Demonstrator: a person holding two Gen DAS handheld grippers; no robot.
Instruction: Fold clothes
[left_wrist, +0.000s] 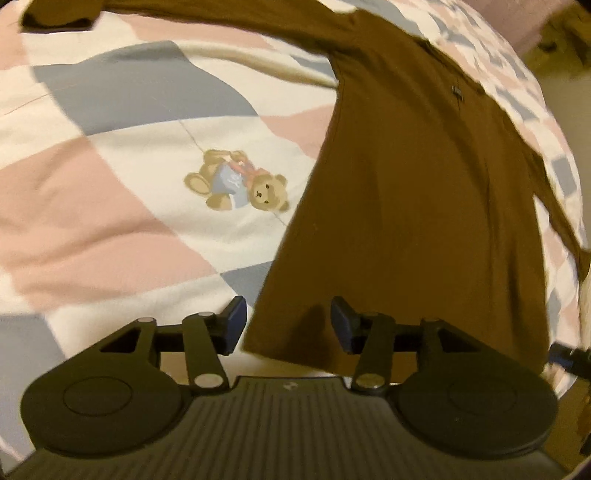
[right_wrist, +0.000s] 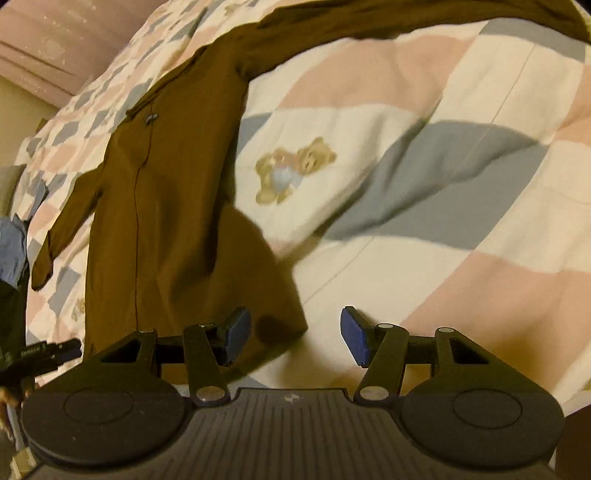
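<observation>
A brown long-sleeved top lies spread flat on the bed, one sleeve stretched out at the far upper left. In the left wrist view my left gripper hovers open over the hem's near left corner; the blue pads stand either side of the cloth edge without pressing it. In the right wrist view the same top fills the left side. My right gripper is open over its near right hem corner, with nothing pinched.
A patchwork quilt in pink, cream and grey, printed with a teddy bear, covers the bed. A pink padded headboard stands at the far end. A dark part of the other gripper shows at the left edge.
</observation>
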